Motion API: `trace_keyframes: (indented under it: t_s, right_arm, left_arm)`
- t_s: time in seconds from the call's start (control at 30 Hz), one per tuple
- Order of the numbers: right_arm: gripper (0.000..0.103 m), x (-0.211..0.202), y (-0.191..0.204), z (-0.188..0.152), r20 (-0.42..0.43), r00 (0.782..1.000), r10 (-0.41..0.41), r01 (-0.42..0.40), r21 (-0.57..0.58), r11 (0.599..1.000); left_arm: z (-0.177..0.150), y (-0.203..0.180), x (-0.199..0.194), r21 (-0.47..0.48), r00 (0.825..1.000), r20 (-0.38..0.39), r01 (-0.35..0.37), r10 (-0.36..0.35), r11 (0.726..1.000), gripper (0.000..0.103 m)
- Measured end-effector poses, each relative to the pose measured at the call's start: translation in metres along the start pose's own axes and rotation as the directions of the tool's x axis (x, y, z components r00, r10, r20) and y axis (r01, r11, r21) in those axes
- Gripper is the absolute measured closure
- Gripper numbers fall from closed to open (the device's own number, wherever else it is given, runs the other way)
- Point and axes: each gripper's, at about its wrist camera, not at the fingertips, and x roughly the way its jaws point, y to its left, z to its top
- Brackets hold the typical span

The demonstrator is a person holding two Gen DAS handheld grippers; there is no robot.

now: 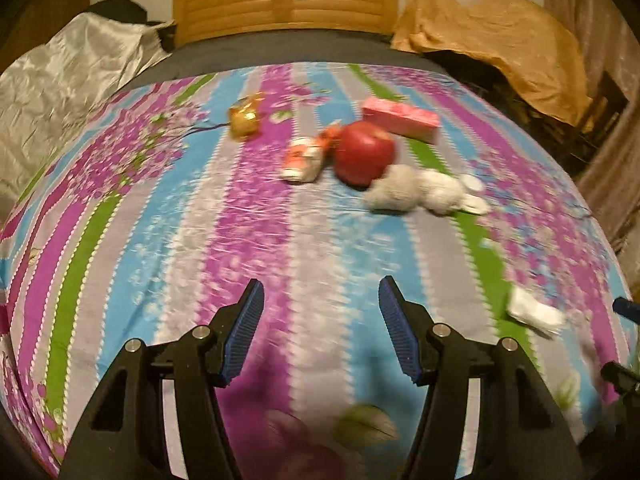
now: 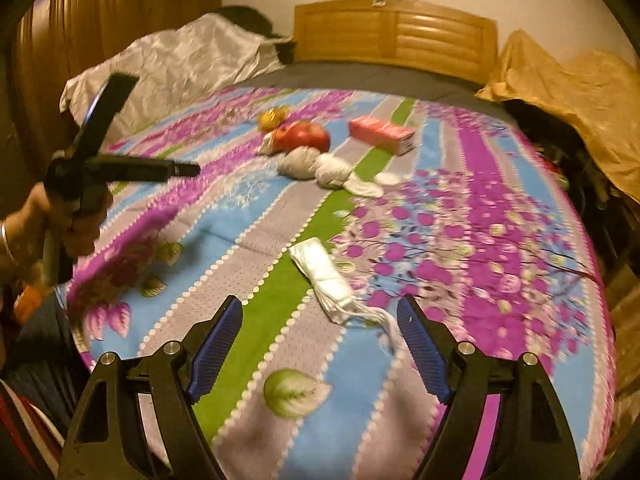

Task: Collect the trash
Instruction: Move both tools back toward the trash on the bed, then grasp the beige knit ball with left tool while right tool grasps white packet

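Right wrist: flat crumpled white wrapper point(image 2: 326, 280) on bedsheet point(image 2: 500, 240); both jaws apart, empty.

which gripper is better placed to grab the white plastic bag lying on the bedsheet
Right, probably. The white plastic bag lies just ahead of the open right gripper, nearly between its fingers. The left gripper sees it far off to one side.
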Motion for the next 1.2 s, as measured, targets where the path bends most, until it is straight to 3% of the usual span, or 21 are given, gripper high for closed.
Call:
trace_keyframes:
  t_s: [0.13, 0.23, 0.43, 0.53, 0.63, 0.73, 0.87, 0.9, 0.93, 0.97, 1.03, 1.2]
  right_arm:
    - [0.023, 0.025, -0.005, 0.007, -0.023, 1.0, 0.008, -0.008, -0.016, 1.0]
    - [0.023, 0.039, -0.009, 0.013, -0.033, 0.999, 0.014, -0.015, -0.033, 0.999]
    - [0.025, 0.064, -0.017, 0.021, -0.07, 0.997, 0.023, -0.027, -0.048, 0.998]
    - [0.029, 0.076, -0.021, 0.024, -0.09, 0.996, 0.022, -0.027, -0.057, 0.998]
    - [0.036, 0.087, -0.023, 0.023, -0.117, 0.993, 0.028, -0.036, -0.066, 0.997]
    - [0.051, 0.097, -0.023, 0.02, -0.148, 0.988, 0.036, -0.046, -0.065, 0.997]
    - [0.061, 0.101, -0.024, 0.016, -0.155, 0.987, 0.05, -0.058, -0.047, 0.997]
    - [0.067, 0.1, -0.024, 0.016, -0.153, 0.986, 0.062, -0.069, -0.036, 0.997]
    - [0.07, 0.101, -0.024, 0.016, -0.153, 0.986, 0.064, -0.069, -0.03, 0.997]
    - [0.071, 0.1, -0.024, 0.016, -0.15, 0.987, 0.057, -0.062, -0.029, 0.998]
    - [0.073, 0.098, -0.023, 0.015, -0.144, 0.988, 0.059, -0.063, -0.022, 0.998]
    - [0.074, 0.076, -0.02, 0.015, -0.092, 0.993, 0.067, -0.064, 0.028, 0.998]
  left_arm:
    - [0.01, 0.018, 0.013, -0.015, 1.0, 0.001, -0.03, 0.03, 0.999, 0.046]
    - [0.016, 0.023, 0.019, -0.032, 1.0, -0.008, 0.015, -0.015, 0.999, 0.046]
    - [0.024, 0.005, 0.032, 0.031, 0.999, -0.008, 0.053, -0.053, 0.998, 0.046]
    - [0.032, -0.003, 0.04, 0.037, 0.993, -0.023, 0.118, -0.117, 0.992, 0.046]
    - [0.044, -0.028, 0.053, 0.118, 0.984, -0.035, 0.178, -0.175, 0.977, 0.046]
    - [0.058, -0.05, 0.07, 0.164, 0.976, -0.045, 0.216, -0.212, 0.962, 0.046]
    - [0.071, -0.064, 0.104, 0.164, 0.974, -0.076, 0.222, -0.212, 0.961, 0.046]
    - [0.073, -0.065, 0.112, 0.154, 0.973, -0.088, 0.225, -0.213, 0.962, 0.046]
    - [0.075, -0.065, 0.12, 0.137, 0.969, -0.104, 0.237, -0.224, 0.962, 0.049]
    - [0.075, -0.065, 0.127, 0.12, 0.962, -0.121, 0.258, -0.244, 0.959, 0.064]
    - [0.072, -0.065, 0.13, 0.131, 0.958, -0.129, 0.272, -0.256, 0.953, 0.073]
    - [0.056, -0.045, 0.093, 0.089, 0.961, -0.079, 0.27, -0.264, 0.959, 0.076]
